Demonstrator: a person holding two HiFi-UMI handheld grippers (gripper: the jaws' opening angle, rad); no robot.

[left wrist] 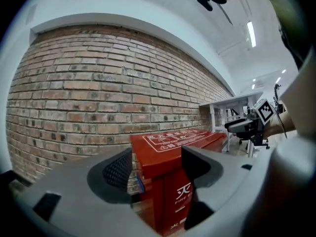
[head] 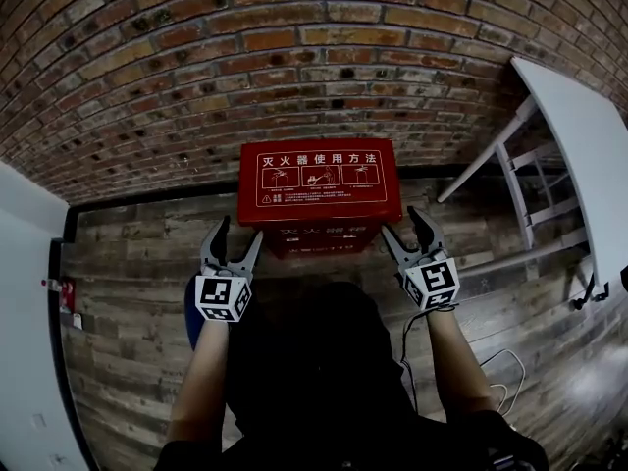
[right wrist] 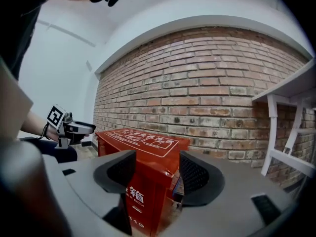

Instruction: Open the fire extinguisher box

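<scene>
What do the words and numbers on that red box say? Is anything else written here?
"灭火器使用方法": on the red box's lid, head view.
"灭" and "FIRE", the rest hidden: on the box's front, left gripper view.
"箱", "BOX" and "119": on the same front, right gripper view.
Small print under the lid's pictures: too small to read.
Marker cubes: black-and-white squares, no words.

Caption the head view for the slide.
Left gripper and right gripper, jaws open, poised before the closed red fire extinguisher box against a brick wall.
</scene>
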